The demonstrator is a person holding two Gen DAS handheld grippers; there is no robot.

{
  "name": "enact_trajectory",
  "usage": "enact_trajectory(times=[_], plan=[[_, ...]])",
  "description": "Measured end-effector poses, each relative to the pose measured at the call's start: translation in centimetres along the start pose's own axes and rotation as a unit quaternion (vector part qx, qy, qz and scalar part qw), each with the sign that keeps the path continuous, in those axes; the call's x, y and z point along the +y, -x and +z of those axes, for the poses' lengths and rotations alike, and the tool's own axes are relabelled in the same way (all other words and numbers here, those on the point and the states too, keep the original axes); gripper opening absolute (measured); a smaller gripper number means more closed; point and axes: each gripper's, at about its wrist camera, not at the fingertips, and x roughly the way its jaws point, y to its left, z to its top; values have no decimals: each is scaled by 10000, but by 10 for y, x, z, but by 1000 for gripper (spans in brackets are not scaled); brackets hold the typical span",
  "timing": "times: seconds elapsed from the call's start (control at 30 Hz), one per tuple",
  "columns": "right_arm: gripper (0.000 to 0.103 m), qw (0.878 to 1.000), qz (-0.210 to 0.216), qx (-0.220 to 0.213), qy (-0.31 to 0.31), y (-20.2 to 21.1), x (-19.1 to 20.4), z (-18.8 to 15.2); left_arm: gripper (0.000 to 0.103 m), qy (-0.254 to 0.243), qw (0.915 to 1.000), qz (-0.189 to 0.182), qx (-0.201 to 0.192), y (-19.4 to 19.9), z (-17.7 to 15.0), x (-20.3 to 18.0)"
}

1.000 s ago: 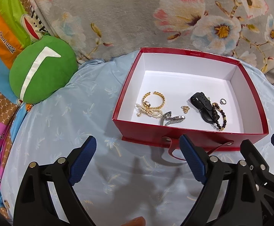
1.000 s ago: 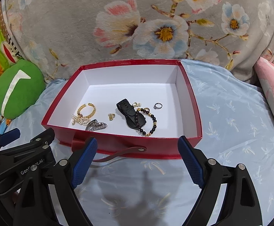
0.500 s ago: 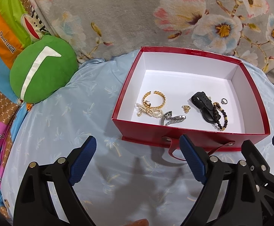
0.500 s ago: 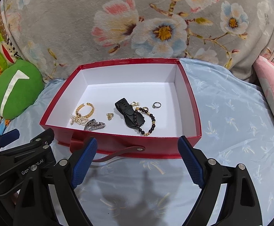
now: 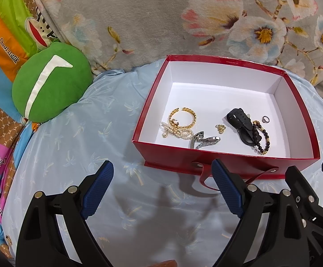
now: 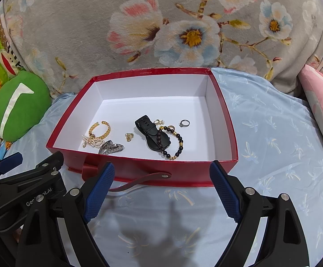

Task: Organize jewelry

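Note:
A red box (image 5: 228, 165) (image 6: 225, 124) with a white inside rests on the pale blue bedsheet. In it lie a gold bangle (image 5: 183, 118) (image 6: 100, 129), a pearl piece (image 5: 177, 132) (image 6: 92, 142), a silver watch band (image 5: 204, 141) (image 6: 110, 148), a small gold charm (image 5: 220, 128) (image 6: 129, 136), a black watch (image 5: 241, 124) (image 6: 152, 133), a dark bead bracelet (image 5: 262, 140) (image 6: 172, 144) and a silver ring (image 5: 265, 118) (image 6: 184, 123). My left gripper (image 5: 162, 182) stands open before the box's front left corner. My right gripper (image 6: 161, 182) stands open before the front wall, nothing between its fingers.
A red strap handle (image 6: 139, 179) hangs from the box front. A green round cushion (image 5: 50, 84) lies to the left, a pink pillow (image 6: 321, 104) to the right, and a floral grey blanket (image 6: 161, 26) rises behind the box. Blue sheet (image 6: 272, 133) spreads to the right.

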Motion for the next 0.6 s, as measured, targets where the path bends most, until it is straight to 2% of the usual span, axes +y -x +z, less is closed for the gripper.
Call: enact_trajectory(times=[0.6], plan=[[86, 10000, -41, 8, 36, -3, -2, -4, 87, 18, 10000, 73, 61, -5, -3, 1]])
